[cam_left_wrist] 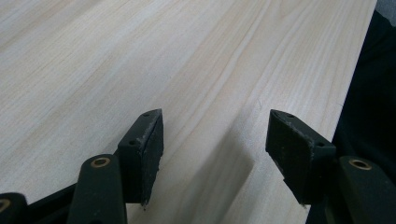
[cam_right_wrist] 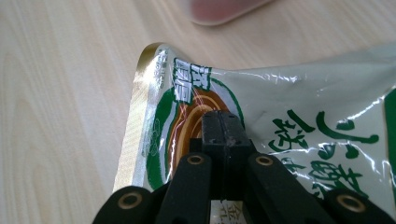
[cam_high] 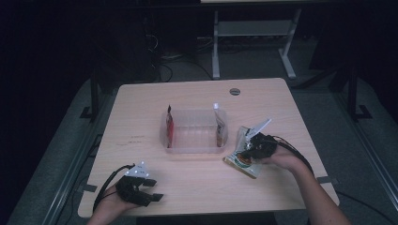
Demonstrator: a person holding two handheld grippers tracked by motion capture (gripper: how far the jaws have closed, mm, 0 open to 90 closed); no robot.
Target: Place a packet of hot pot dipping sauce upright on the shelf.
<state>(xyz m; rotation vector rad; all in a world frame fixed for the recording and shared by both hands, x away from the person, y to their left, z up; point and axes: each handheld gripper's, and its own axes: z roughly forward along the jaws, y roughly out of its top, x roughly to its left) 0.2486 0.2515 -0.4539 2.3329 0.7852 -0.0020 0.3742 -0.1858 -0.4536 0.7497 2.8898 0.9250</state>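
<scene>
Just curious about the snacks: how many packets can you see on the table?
3: a red packet at the clear tub's left end, another packet at its right end, a green packet pinched by the right gripper.

Green-white snack pouch (cam_right_wrist: 299, 112) w/ gold edge & brown-orange round logo is lying crinkled on the wood, pinched between the right gripper (cam_right_wrist: 223, 122) fingers (cam_right_wrist: 233, 140), sticking out past both fingertips.

The snack packet (cam_right_wrist: 299, 121) bears green characters (too warped to read).
</scene>
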